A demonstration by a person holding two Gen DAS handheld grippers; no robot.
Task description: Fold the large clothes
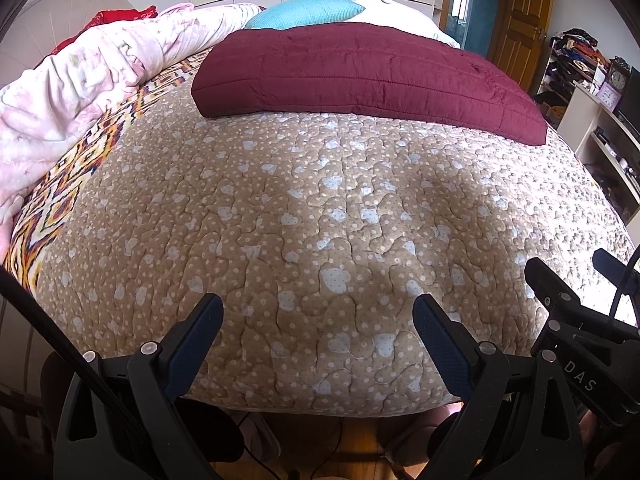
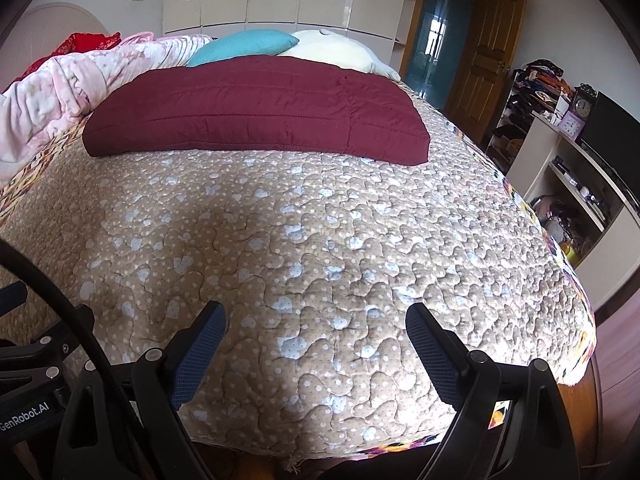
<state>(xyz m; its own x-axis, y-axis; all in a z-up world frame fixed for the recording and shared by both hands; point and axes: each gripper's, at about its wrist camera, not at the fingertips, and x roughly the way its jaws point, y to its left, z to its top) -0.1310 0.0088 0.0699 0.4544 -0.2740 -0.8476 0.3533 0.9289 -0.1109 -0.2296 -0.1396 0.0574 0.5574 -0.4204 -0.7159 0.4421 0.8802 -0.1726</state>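
Maroon quilted garment [image 1: 368, 76], folded into a flat, thick rectangle, lies across the far half of a bed, its long side running left to right. It rests on a beige quilted bedspread [image 1: 304, 216] patterned with white dots and pale hearts. Behind the garment sit a teal pillow [image 1: 306, 12] and a cream pillow [image 2: 340, 54]. A rumpled pink blanket [image 1: 84, 80] is heaped along the left edge of the bed, with a strip of orange-patterned fabric [image 1: 60, 200] showing beside it. Near the foot of the bed, well apart from the garment, the left claw [image 1: 318, 314] hangs with its blue-padded fingers spread wide and nothing between them. The right claw [image 2: 316, 322] is just beside it, also spread wide and holding nothing. To the right of the bed stand white shelves [image 2: 576, 184] with a clock [image 2: 583, 109], and a wooden door [image 2: 486, 52] is farther back.
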